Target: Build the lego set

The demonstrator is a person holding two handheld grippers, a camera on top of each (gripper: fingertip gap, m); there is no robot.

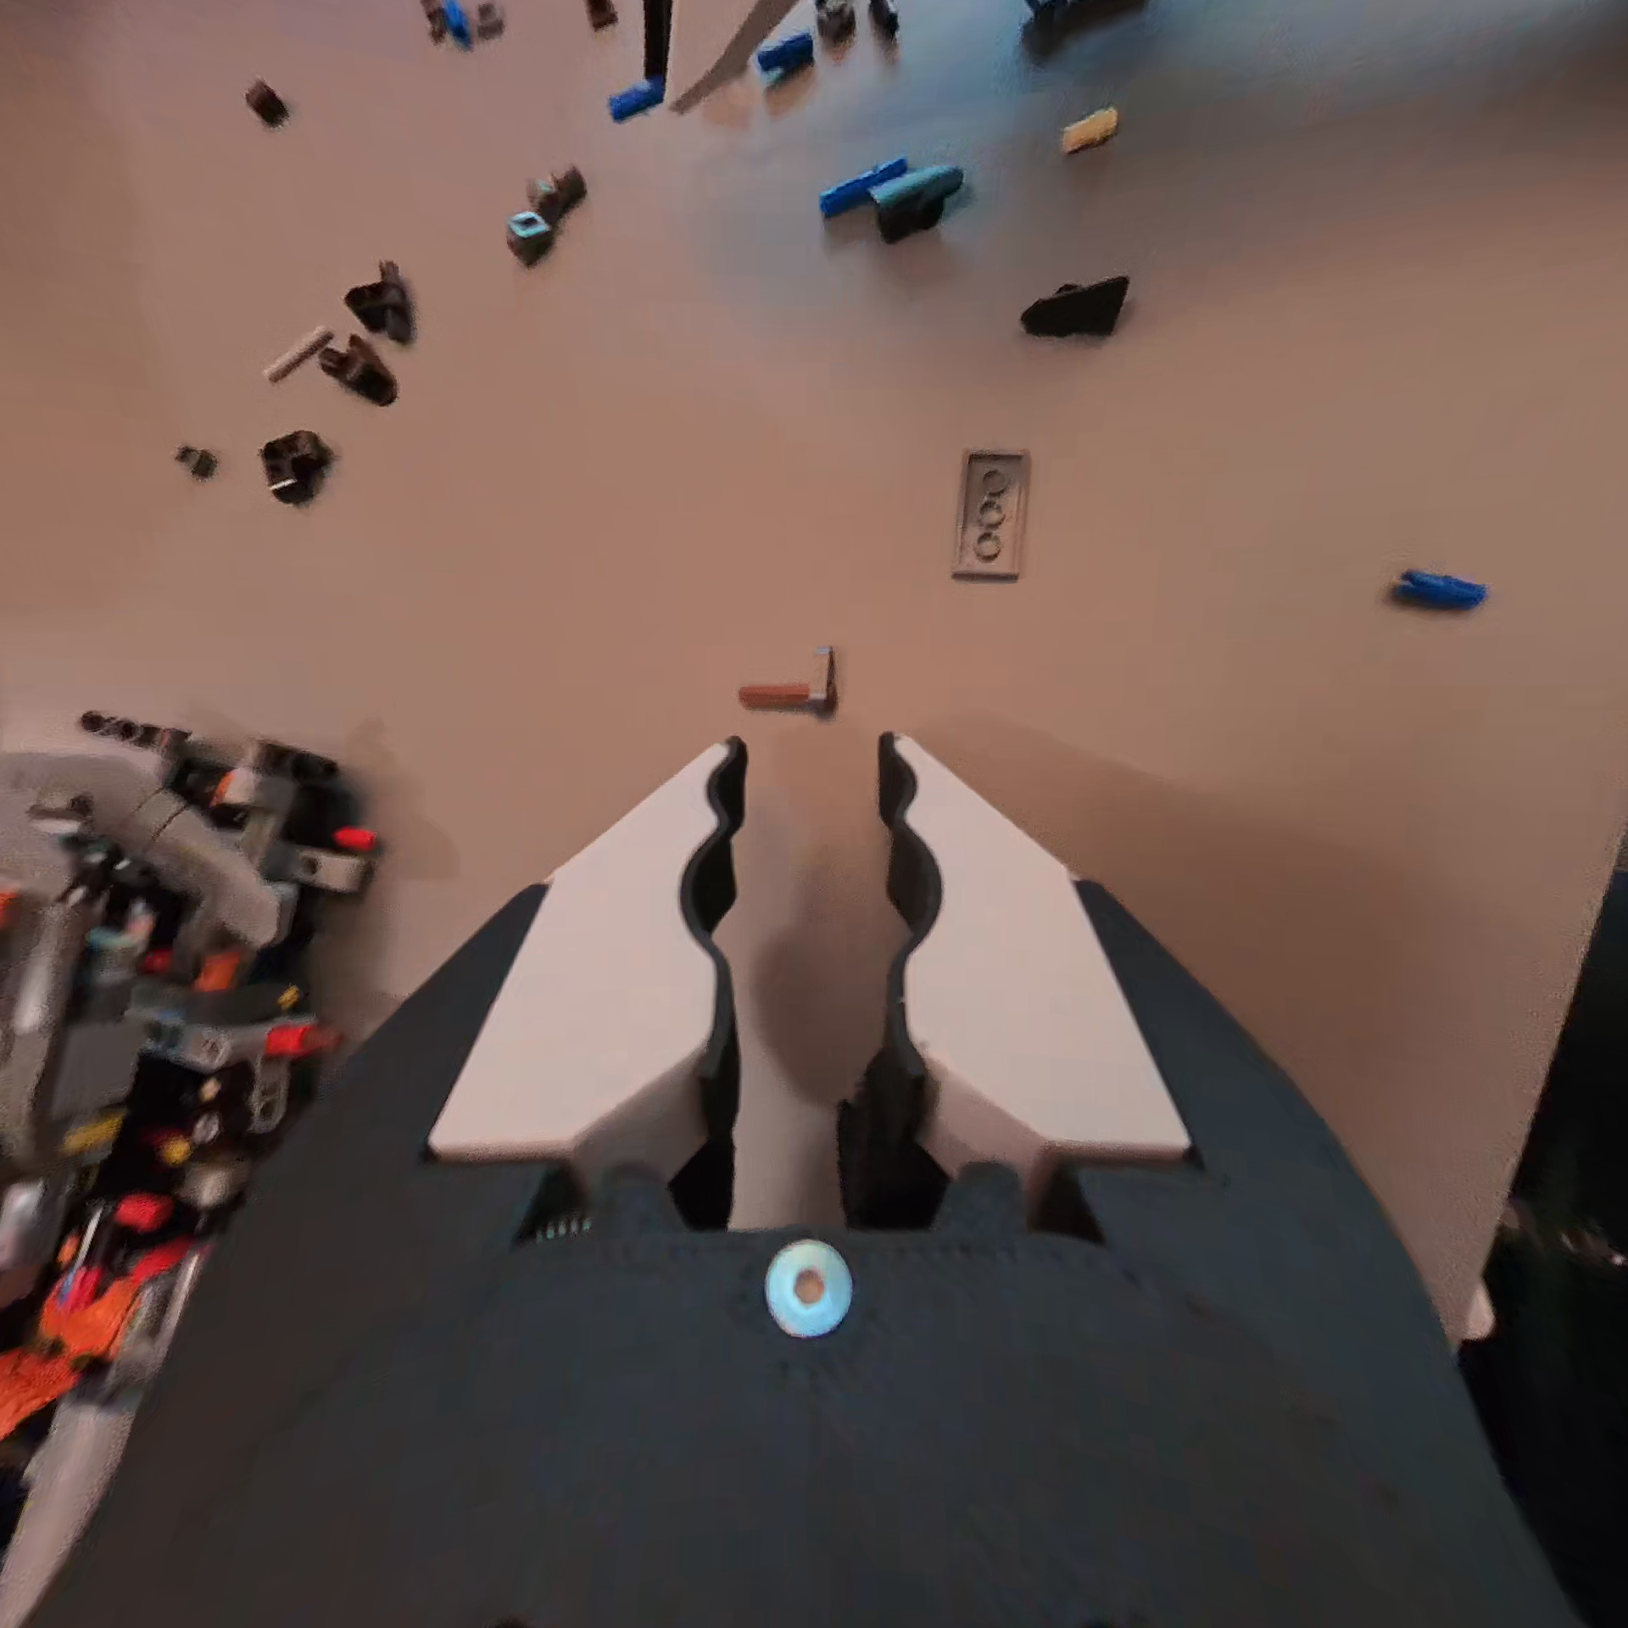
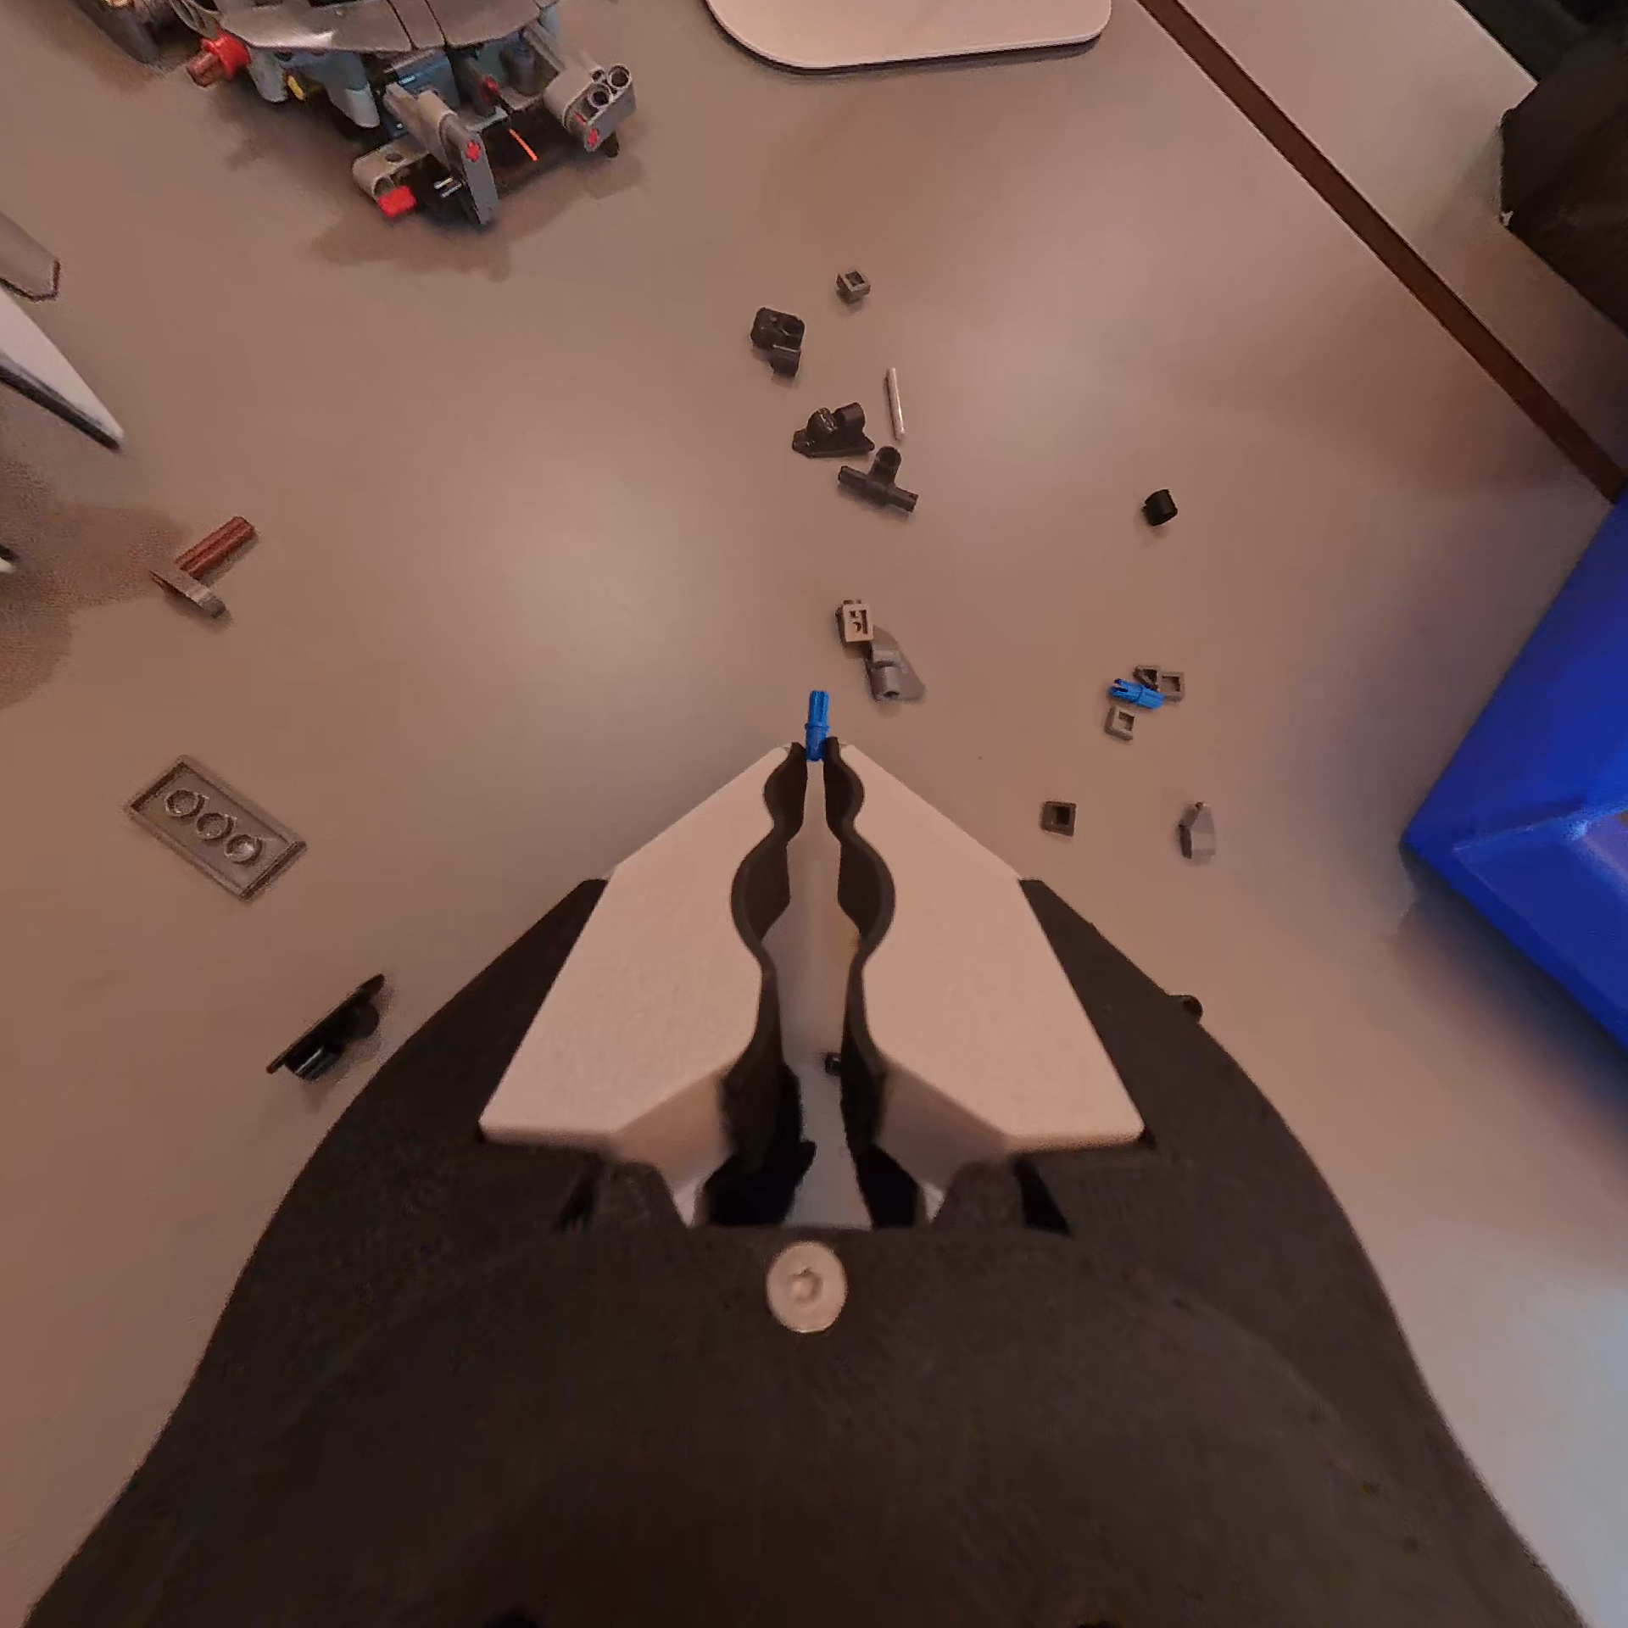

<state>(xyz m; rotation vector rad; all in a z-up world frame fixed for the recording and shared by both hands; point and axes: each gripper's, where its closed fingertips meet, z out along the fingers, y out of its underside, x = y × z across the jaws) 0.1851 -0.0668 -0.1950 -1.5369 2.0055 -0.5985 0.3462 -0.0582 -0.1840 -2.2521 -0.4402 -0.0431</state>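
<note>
**Right gripper pinches a blue pin; left gripper gapes above the table**

The right gripper (image 2: 816, 749) is closed on a small blue plastic connector pin (image 2: 817, 718), which sticks out past its white fingertips. The left gripper (image 1: 812, 740) has its jaws apart, nothing between them, just short of a brown ribbed axle joined to a small grey piece (image 1: 793, 689). A flat grey plate with three studs (image 1: 991, 515) lies beyond. The partly built grey, black and red model (image 2: 423, 114) stands on the tan table (image 2: 546, 458) among scattered loose parts. No legible writing shows.
</note>
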